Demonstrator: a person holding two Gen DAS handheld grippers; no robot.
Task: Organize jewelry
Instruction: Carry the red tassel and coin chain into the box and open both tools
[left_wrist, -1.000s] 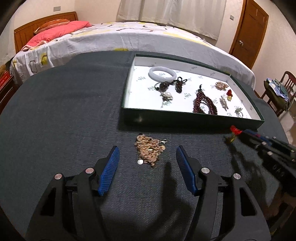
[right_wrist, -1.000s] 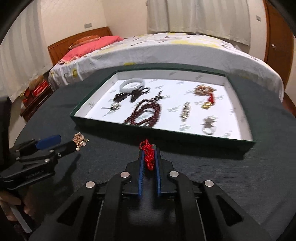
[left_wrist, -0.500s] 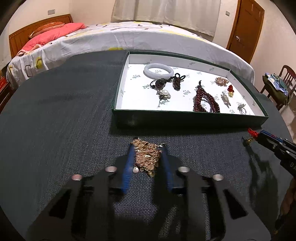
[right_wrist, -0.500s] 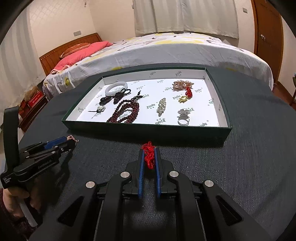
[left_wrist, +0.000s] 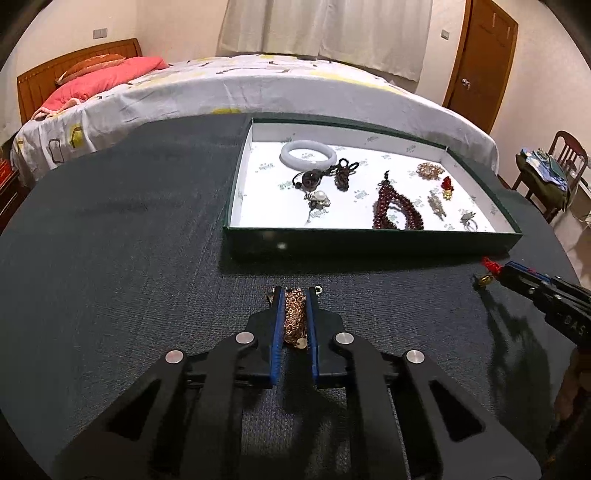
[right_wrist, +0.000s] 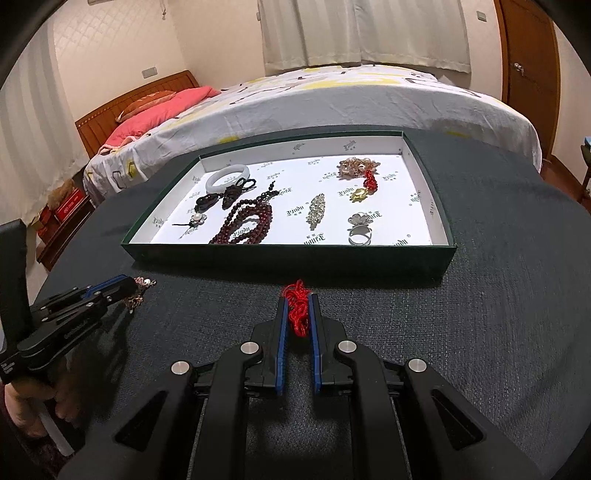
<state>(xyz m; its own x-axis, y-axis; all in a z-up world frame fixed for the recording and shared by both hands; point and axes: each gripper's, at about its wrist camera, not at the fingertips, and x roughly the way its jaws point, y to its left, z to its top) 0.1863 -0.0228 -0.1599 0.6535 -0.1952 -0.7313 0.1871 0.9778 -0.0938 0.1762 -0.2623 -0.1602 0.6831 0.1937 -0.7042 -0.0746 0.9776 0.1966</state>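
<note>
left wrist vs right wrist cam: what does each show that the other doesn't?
Left wrist only: gold chain bunch seen close between the left gripper pads; chair with clothes at the right edge.
Right wrist only: red knotted cord close between the right gripper pads; hand on the other gripper's handle.
Both: green tray, white bangle, dark red bead strand, bed.

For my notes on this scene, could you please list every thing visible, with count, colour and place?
Shallow cardboard tray: one, dark green outside, white lining, on table.
White stone bangle: one, tray's far left.
Dark red bead strand: one, tray's front.
Silver ring: one, tray's right front.
Gold chain bundle: one, between left gripper's fingers.
Red knotted cord: one, between right gripper's fingers.
Dark table cloth: one.
Bed: one, white cover, behind.
Left gripper: shut.
Right gripper: shut.
</note>
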